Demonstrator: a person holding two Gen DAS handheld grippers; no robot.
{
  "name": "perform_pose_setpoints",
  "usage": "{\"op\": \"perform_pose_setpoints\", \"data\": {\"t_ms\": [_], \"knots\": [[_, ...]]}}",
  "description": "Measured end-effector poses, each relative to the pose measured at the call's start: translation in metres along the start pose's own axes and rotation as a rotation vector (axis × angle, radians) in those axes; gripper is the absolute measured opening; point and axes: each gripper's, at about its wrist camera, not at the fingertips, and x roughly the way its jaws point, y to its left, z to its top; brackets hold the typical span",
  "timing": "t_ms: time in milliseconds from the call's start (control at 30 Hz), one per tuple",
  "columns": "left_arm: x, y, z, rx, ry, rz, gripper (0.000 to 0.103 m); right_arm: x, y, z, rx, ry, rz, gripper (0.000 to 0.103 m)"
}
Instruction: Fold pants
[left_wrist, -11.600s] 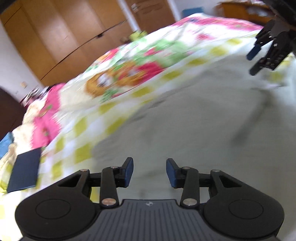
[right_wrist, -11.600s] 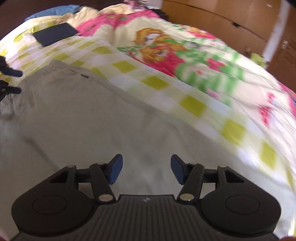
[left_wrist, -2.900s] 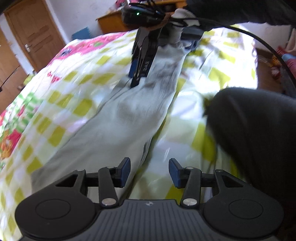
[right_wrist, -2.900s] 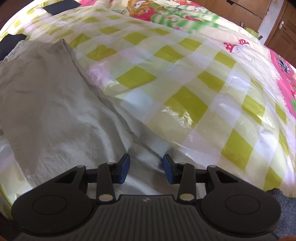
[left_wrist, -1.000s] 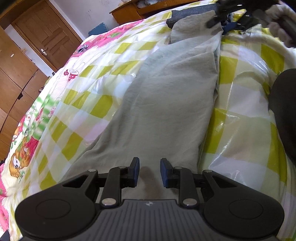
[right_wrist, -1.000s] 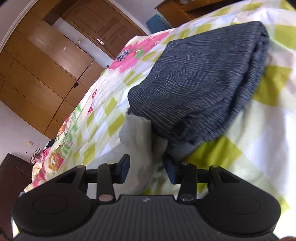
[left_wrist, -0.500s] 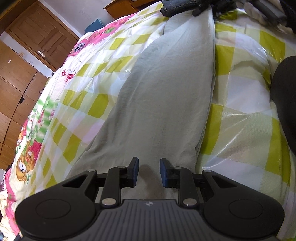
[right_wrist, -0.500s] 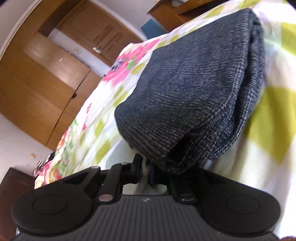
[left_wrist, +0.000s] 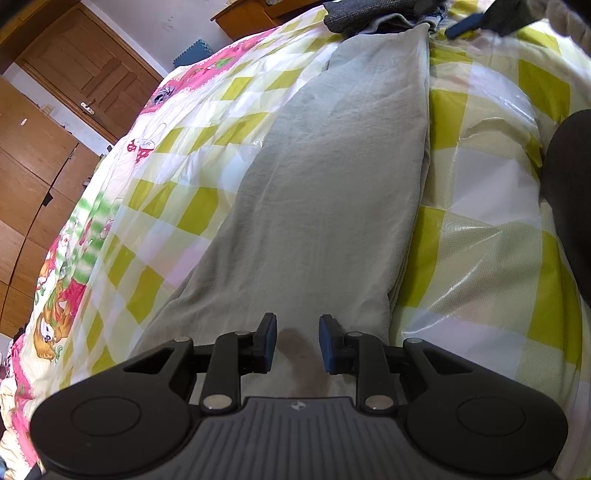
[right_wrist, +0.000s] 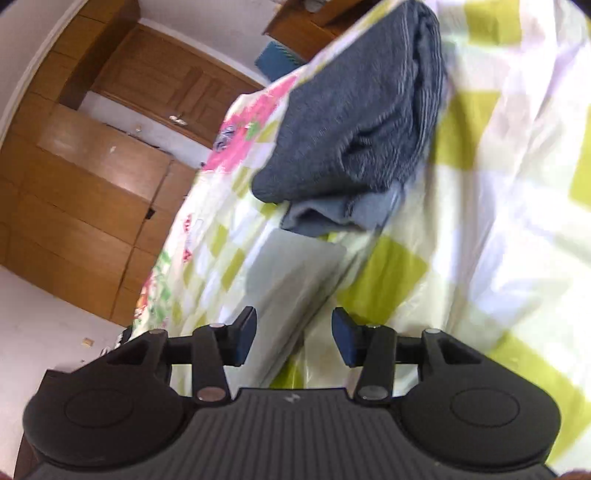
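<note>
Pants (left_wrist: 332, 192) lie lengthwise on the bed (left_wrist: 480, 258), halved, far end touching a dark pile (right_wrist: 354, 122). Left tongs (left_wrist: 297, 343) part open over the near end, holding nothing. Right tongs (right_wrist: 293, 334) wide open, empty. Risk: one-layer pinch skews fold; far end snags pile.

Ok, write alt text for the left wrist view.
Grey pants, folded lengthwise into a long strip, lie on a yellow-checked bedspread, stretching away from the open left hand-held gripper just above their near end. A wooden door stands beyond the bed.
</note>
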Motion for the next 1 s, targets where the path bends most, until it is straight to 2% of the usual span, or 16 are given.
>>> {"op": "perform_pose_setpoints", "data": {"t_ms": [100,200,333,433,500,600,767,833,933,1000], "knots": [[-0.005,0.0,-0.004,-0.017,-0.006,0.004,0.039,0.017,0.003,-0.001,0.089,0.039,0.049,0.051],[-0.011,0.001,-0.01,-0.046,-0.02,-0.007,0.039,0.023,0.011,-0.004,0.071,0.049,0.06,0.055],[-0.014,0.001,-0.014,-0.085,-0.042,-0.004,0.039,0.045,0.004,-0.003,0.102,0.018,0.052,0.05],[-0.015,0.003,-0.016,-0.129,-0.055,-0.005,0.039,0.056,0.003,-0.003,0.143,-0.012,0.073,0.037],[-0.013,0.004,-0.017,-0.175,-0.062,0.0,0.039,0.063,0.004,-0.004,0.187,0.002,0.119,0.006],[-0.013,-0.001,-0.016,-0.225,-0.089,0.006,0.038,0.057,0.006,0.004,0.238,-0.03,0.175,0.006],[-0.013,-0.012,-0.004,-0.32,-0.161,-0.053,0.038,0.026,0.041,0.027,0.124,-0.097,0.18,0.006],[-0.016,-0.017,0.001,-0.326,-0.196,-0.067,0.038,0.017,0.062,0.031,0.058,-0.121,0.166,0.006],[-0.026,-0.009,-0.006,-0.378,-0.225,-0.098,0.042,0.018,0.104,0.02,-0.056,-0.072,0.162,0.006],[-0.037,0.001,-0.021,-0.408,-0.22,-0.062,0.043,0.024,0.14,0.001,-0.151,-0.02,0.186,0.006]]}}
